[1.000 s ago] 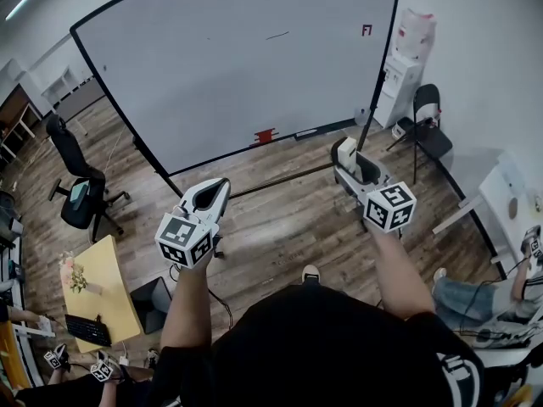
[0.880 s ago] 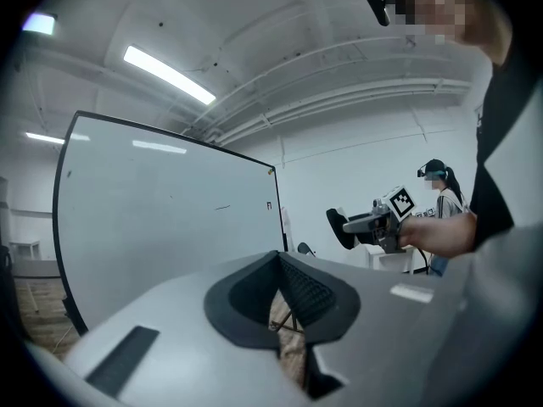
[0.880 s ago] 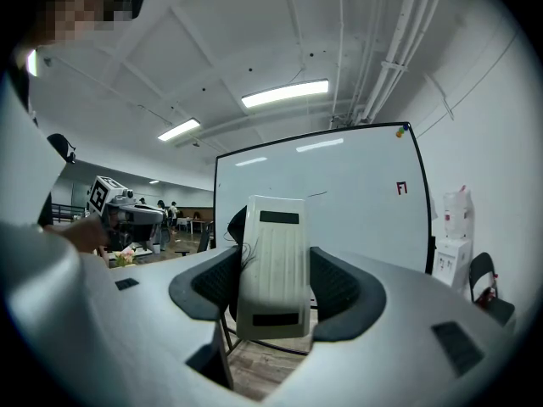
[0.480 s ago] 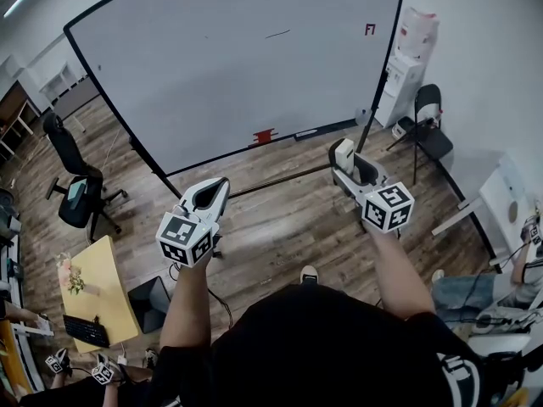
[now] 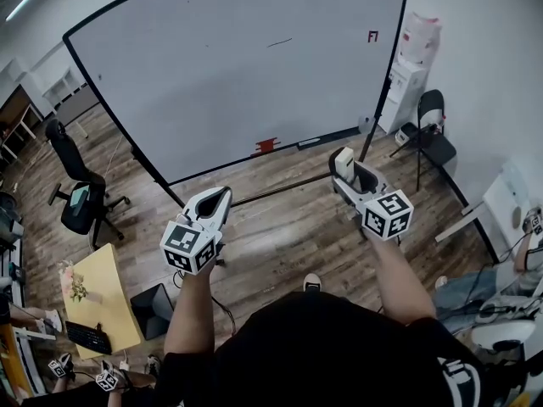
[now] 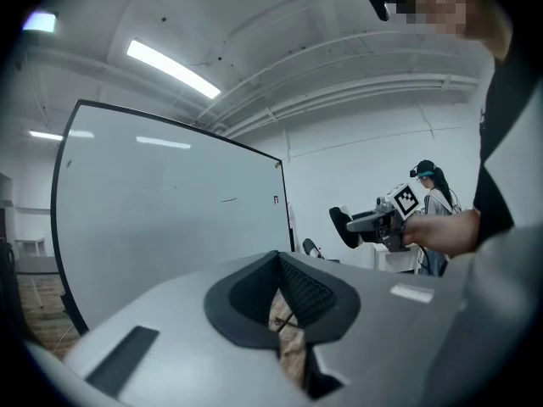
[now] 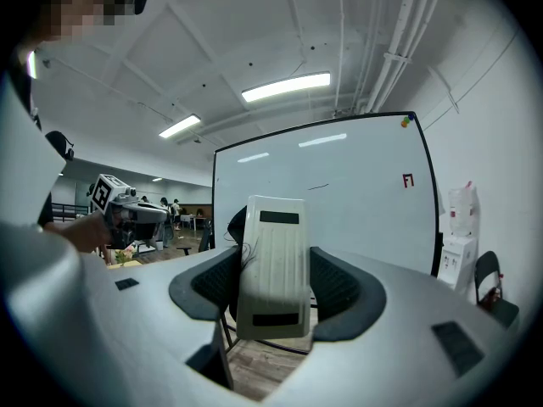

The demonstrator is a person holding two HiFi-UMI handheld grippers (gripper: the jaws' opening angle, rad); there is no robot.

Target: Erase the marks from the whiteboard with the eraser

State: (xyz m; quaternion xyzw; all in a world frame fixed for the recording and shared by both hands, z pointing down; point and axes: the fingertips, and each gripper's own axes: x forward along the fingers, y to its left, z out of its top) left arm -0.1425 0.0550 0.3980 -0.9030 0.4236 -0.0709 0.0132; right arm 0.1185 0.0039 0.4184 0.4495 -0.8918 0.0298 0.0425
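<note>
A: Fingers?
B: Right gripper (image 5: 348, 170) clamped on the eraser (image 7: 273, 261), long axis along the fingers. Left gripper (image 5: 212, 200) together, empty.
A: Marks?
B: On the whiteboard (image 5: 229, 83), well ahead. Dark stroke (image 5: 280, 42) sits high; right gripper looks nearer.

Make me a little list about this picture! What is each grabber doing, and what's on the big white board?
left gripper: shut, holding nothing
right gripper: shut on the eraser
whiteboard: upright, ahead of both grippers
marks: short dark stroke near the top middle; small red mark near the top right
erasing: not yet begun, eraser is off the board
</note>
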